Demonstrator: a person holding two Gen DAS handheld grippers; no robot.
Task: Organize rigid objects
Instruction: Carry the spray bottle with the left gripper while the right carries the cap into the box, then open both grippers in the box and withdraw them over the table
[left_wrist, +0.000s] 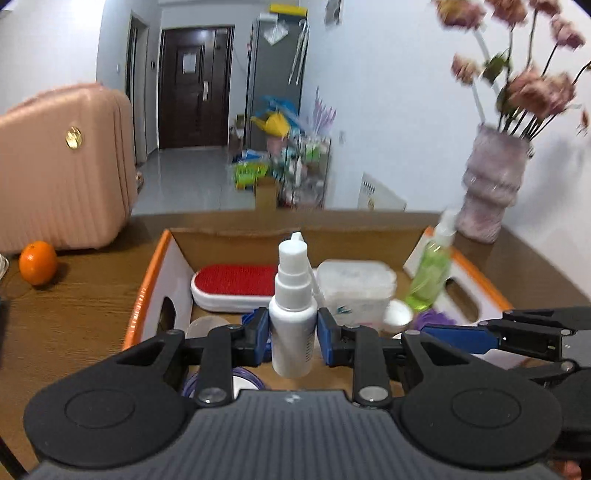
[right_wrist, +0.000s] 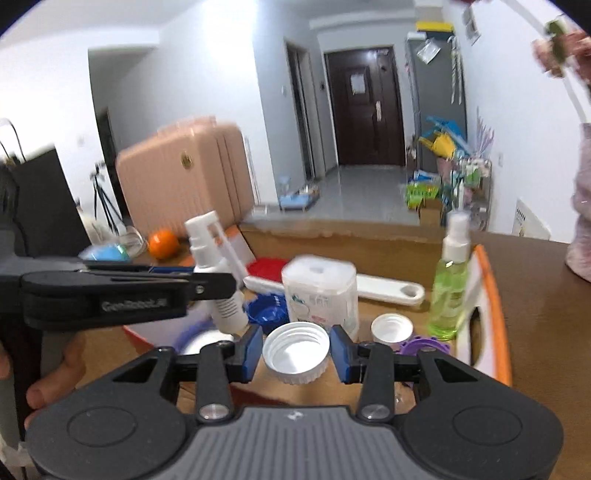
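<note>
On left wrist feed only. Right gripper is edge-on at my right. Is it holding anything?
Observer: Yes. The right gripper has its blue pads against both sides of a white ribbed plastic screw cap, open side up.
Operator: My bottle looks upright. Is it?
Observer: No. In the right wrist view the white plastic spray bottle in the left gripper tilts, with its nozzle end leaning left.
Operator: Does the red brush have a handle?
Observer: Yes. The red-faced white plastic brush has a flat white handle with a hole at its end, running behind the white rounded plastic tub.

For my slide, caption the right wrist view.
Right claw grips a white cap over the box; left claw holds a spray bottle.
</note>
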